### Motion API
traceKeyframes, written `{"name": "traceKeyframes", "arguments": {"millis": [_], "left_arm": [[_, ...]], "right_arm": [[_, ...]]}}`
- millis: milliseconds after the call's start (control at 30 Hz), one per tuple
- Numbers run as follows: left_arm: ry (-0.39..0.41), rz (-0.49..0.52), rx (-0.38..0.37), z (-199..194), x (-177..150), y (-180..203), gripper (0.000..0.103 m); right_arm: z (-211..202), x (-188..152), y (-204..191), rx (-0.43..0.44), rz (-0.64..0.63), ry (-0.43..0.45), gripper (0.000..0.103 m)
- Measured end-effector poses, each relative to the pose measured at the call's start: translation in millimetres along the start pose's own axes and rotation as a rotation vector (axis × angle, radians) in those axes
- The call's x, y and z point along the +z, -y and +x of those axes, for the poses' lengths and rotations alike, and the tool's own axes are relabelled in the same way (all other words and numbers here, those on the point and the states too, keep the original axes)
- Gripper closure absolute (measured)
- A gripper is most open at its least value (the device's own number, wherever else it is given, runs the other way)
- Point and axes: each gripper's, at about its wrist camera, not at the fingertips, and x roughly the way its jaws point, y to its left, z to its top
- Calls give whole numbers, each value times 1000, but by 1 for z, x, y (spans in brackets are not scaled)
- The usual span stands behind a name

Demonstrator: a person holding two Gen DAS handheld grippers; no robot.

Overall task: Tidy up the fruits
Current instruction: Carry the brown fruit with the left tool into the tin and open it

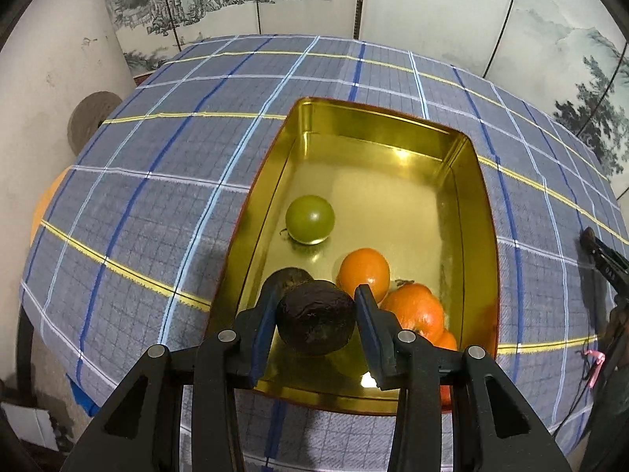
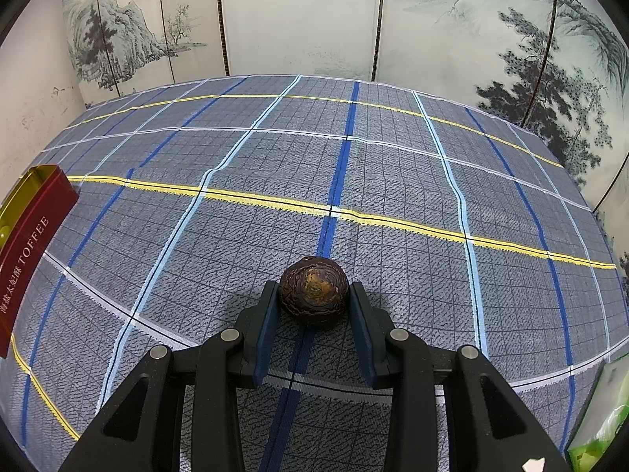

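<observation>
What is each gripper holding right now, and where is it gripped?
Left gripper and right gripper each clamp a dark round fruit across its sides.

blue plaid tablecloth [image 2: 393, 181], painted landscape folding screen [image 2: 306, 19] behind, green plastic bag [image 2: 601, 428] at table's edge

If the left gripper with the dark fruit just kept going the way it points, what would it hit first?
Probably the gold floor of the tin. The left gripper, shut on a dark fruit, points down into it. Another dark fruit and an orange lie just beyond the fingers, so it might touch one first; depth is unclear.
</observation>
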Motion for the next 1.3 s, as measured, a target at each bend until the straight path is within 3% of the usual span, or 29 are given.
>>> {"name": "traceKeyframes", "arguments": {"millis": [1300], "left_arm": [[-11, -10, 17, 10, -13, -8, 61]], "right_arm": [[-4, 1, -5, -9, -13, 6, 71]]}}
